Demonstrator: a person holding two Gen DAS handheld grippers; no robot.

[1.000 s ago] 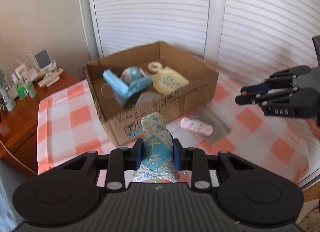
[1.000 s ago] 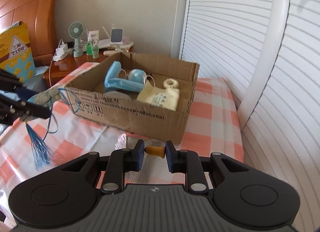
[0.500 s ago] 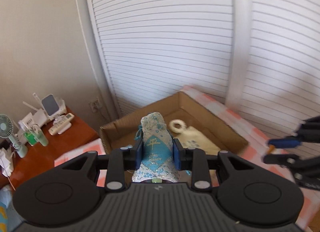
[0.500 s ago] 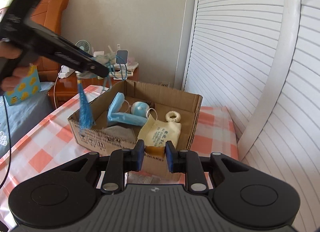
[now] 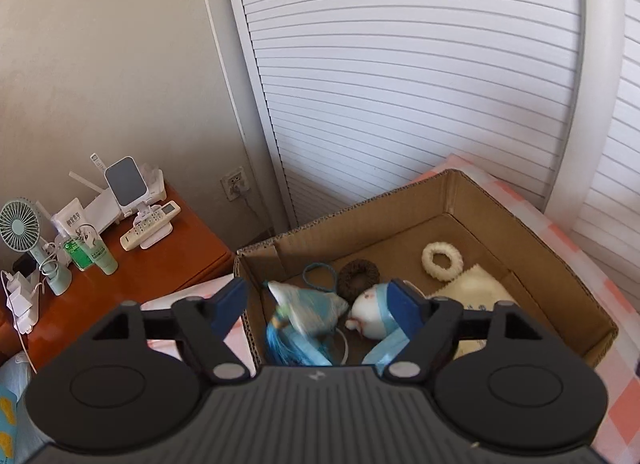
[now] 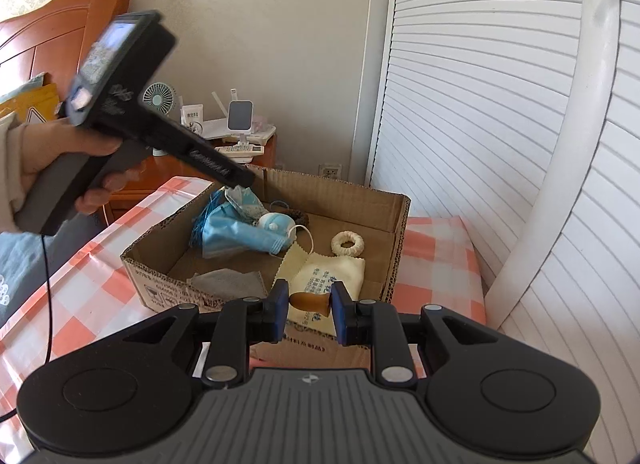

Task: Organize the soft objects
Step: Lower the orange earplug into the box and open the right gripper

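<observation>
Release happens over the brown cardboard box: the left gripper is opening, so the blue patterned fabric sachet drops inside. The right gripper waits near, pinching a small amber rubbery piece.

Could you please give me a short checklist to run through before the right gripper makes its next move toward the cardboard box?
1. Left gripper has let go: ok. Its jaws are opening and the blue tasselled pouch lies loose between them.
2. Pouch is inside the cardboard box: ok.
3. Right gripper has a firm hold: ok. Its jaws are shut on a small brown piece.
4. What the brown piece is: cannot tell.
5. Free floor in the box: ok, bare cardboard shows between the white ring and the blue mask.
6. Path over the box is clear: not ok, the left gripper hangs over the box's far left corner.
</observation>
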